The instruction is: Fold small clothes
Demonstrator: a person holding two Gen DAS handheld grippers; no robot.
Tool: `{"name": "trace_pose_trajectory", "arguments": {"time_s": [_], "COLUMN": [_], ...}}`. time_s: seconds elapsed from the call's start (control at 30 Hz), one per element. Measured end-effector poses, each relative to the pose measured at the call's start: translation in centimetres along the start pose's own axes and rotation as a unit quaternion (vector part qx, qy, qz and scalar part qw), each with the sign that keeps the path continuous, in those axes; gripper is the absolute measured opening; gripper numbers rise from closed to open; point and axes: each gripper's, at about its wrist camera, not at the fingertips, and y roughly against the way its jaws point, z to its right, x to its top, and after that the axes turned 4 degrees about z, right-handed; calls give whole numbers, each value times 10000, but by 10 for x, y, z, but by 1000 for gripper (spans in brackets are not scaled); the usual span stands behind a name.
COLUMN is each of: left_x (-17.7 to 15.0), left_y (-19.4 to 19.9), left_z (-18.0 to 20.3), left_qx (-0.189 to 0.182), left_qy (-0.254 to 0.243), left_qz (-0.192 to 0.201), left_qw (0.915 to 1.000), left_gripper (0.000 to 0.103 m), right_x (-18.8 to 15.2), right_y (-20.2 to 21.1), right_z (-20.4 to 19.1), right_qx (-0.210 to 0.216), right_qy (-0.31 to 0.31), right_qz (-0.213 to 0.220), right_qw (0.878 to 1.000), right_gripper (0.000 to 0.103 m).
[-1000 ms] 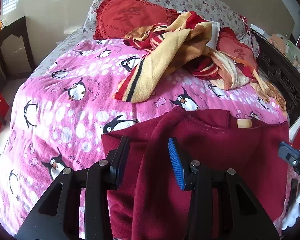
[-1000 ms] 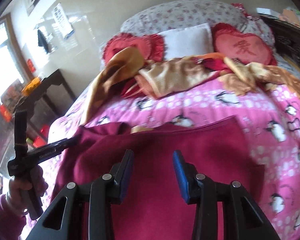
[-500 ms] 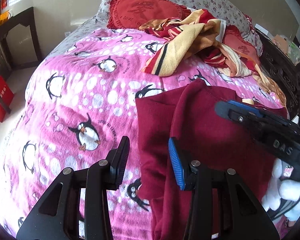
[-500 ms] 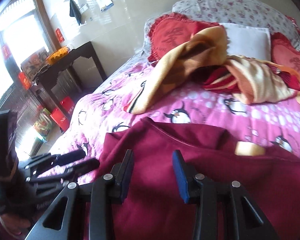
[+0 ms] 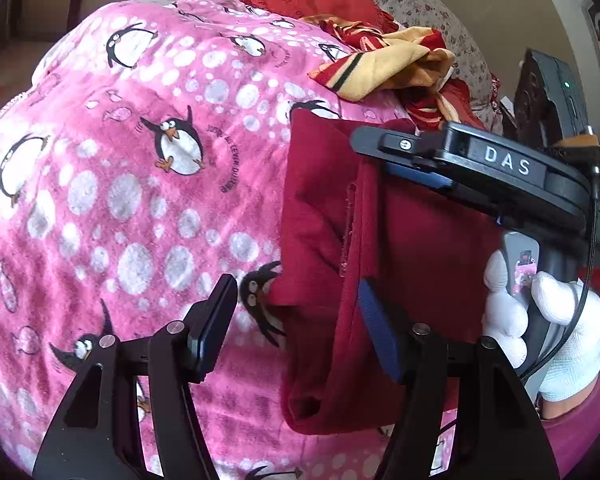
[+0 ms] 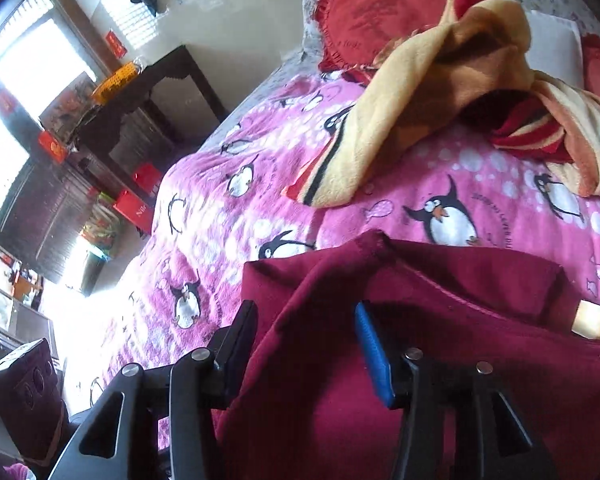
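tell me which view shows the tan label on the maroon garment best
Right wrist view: the tan label sits clear at the edge of the maroon garment. The left wrist view shows the garment, but no label is visible there.

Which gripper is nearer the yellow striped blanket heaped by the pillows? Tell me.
Right. The right gripper reaches over the far part of the maroon garment, short of the yellow striped blanket. The left gripper sits at the garment's near end, farther back.

Dark red fleece garment (image 5: 400, 240) lies on the bed — partly folded, a flap doubled over along a raised seam running twelve to six, a pale tag (image 6: 594, 322) showing at three o'clock.
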Motion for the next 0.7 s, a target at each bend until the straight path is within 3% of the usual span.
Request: {"name": "trace_pose_trajectory", "arguments": {"time_s": [0.07, 0.17, 0.37, 0.4, 0.47, 0.57, 0.7], "left_x": [-2, -3, -1, -2, -2, -5, -10], "left_y": [-4, -12, -17, -17, -19, -13, 4], "left_z": [-1, -3, -6, -8, -8, -4, 14], "left_qx": [-244, -417, -769, -841, -900, -967, -1025], "left_qy": [108, 284, 605, 691, 714, 549, 111], "left_qz": [-55, -125, 73, 103, 122, 269, 493], "left_qw": [9996, 9986, 9952, 9940, 9933, 9934, 9934], "left_gripper": [78, 79, 78, 74, 41, 32, 27], "right_x": [2, 10, 21, 22, 23, 24, 23], "right_y": [-11, -21, -42, -45, -52, -62, -71], "right_z": [-9, -16, -23, -26, -34, -44, -53], "right_qx": [-6, 76, -200, -264, -446, -702, -889], "right_qy": [42, 10, 90, 155, 320, 543, 824], "right_qz": [-218, -430, -796, -843, -961, -1124, -1349], "right_qw": [9998, 9990, 9966, 9960, 9939, 9897, 9834], "right_gripper": [60, 75, 79, 80, 82, 86, 89]}}
